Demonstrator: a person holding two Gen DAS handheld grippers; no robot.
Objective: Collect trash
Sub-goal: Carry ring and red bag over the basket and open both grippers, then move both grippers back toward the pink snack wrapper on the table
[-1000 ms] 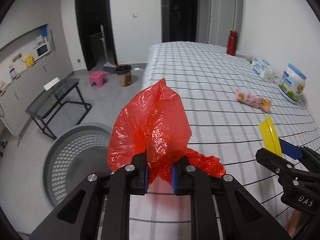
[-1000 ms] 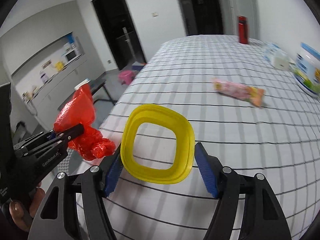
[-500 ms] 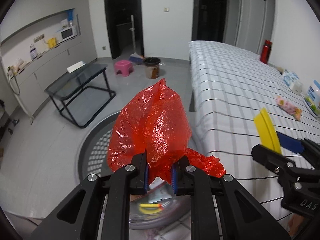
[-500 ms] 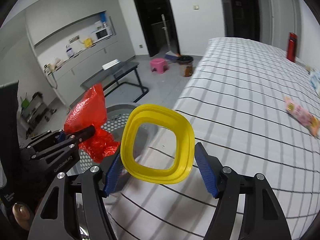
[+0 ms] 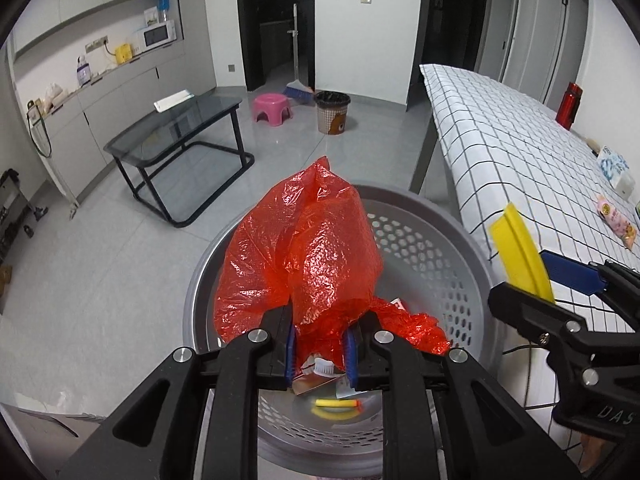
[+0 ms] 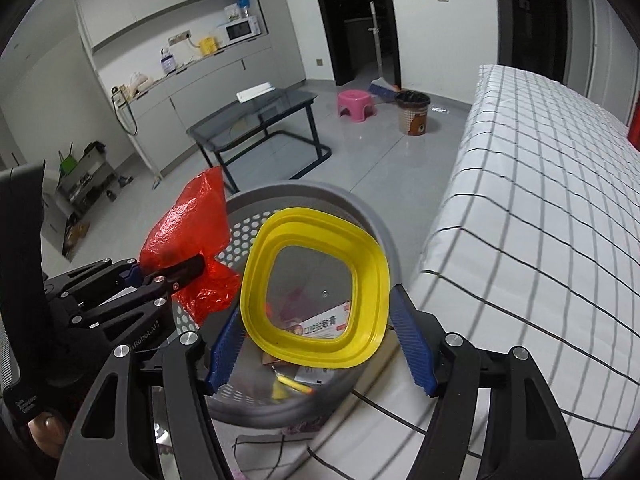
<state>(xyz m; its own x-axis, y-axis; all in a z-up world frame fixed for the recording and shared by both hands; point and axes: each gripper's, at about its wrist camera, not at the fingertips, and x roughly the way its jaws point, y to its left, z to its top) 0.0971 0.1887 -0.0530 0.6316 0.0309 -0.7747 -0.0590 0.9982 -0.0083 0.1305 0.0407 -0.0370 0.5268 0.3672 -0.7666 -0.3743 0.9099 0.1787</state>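
Left wrist view: both grippers have swung from the bed (image 5: 520,152) to over the grey basket (image 5: 432,240); left gripper (image 5: 319,350) clamped on the red bag (image 5: 316,256), right gripper (image 6: 320,346) on the yellow lid (image 6: 316,288), ready to drop.

Grey tiled floor (image 5: 100,264) gleams under white walls (image 5: 352,24). A glass-topped black table (image 5: 176,132) stands ahead left, a pink stool (image 5: 272,106) beyond, dark doorways (image 5: 276,20) behind; the checked bed (image 5: 520,152) runs along the right.
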